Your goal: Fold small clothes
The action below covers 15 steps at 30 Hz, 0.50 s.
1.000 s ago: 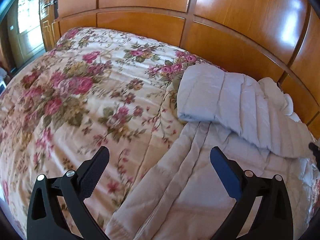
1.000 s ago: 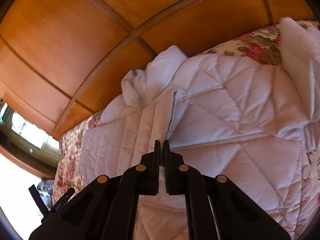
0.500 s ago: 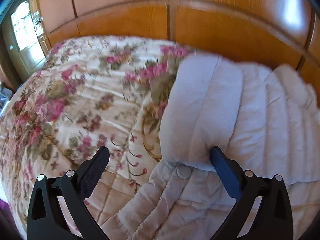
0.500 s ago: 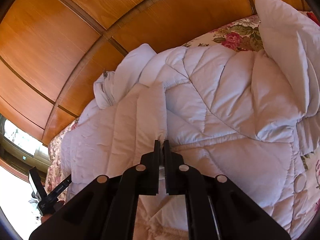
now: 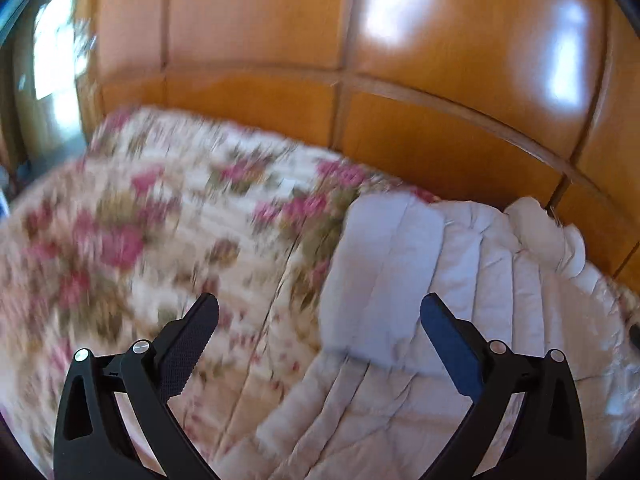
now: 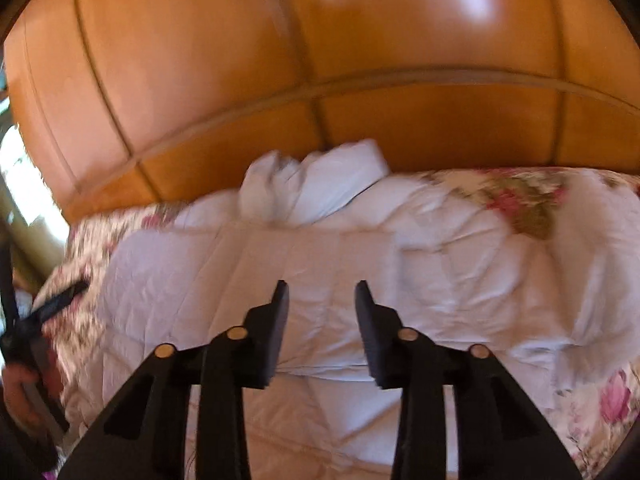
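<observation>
Left wrist view: the left gripper (image 5: 320,312) hangs spread wide and empty over the near left corner of the jacket (image 5: 432,280), a pale quilted garment lying on the floral bedspread (image 5: 160,232). Its folded-over flap ends just between the fingers, with a lower layer running on toward the camera. Open bedspread stretches to the left; a wooden headboard (image 5: 440,80) closes off the far side, just behind the jacket's bunched collar.

From the right wrist, the right gripper (image 6: 320,292) is parted and holds nothing, poised above the folded flap's near edge. The jacket (image 6: 280,264) spreads to both sides, and more bedspread (image 6: 520,196) shows far right. The left gripper (image 6: 44,312) appears at the left edge, blurred. Both views are motion-smeared, so seams and floral detail are hard to read.
</observation>
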Available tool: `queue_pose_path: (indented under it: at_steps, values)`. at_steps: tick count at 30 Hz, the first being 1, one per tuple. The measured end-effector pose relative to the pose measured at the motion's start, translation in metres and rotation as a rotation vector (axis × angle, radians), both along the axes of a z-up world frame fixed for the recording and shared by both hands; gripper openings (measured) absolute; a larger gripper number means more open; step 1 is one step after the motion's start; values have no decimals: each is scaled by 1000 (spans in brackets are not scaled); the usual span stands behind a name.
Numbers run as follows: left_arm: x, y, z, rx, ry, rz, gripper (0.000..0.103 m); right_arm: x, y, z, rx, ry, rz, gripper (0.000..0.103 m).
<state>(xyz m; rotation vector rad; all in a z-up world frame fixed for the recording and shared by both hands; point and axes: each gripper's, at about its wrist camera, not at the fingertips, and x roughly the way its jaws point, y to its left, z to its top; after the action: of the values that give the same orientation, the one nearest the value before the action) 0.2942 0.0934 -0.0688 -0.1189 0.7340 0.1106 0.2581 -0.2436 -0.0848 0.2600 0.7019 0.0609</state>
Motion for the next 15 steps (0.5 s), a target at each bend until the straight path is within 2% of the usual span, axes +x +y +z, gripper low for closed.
queue_pose_path:
  at_steps: [4,8,10,11,13,15]
  values:
    - [33,-34,-9,113,31,-87,75,17,9,-26,-86,73,-12,26]
    - [63,-49,-38,168,100,-157,66,22,6,-41,-97,102,-12,24]
    - [72,-48,-47,175,105,-163,66,25,4,-45,-92,100,-9,24]
    - [78,-42,-51,153,109,-152,68,25,3,-47,-88,96,-9,24]
    - [87,-32,-58,119,118,-126,85,24,3,-53,-87,80,-9,24]
    - [92,-20,-69,46,136,-110,88,21,3,-55,-90,64,-11,24]
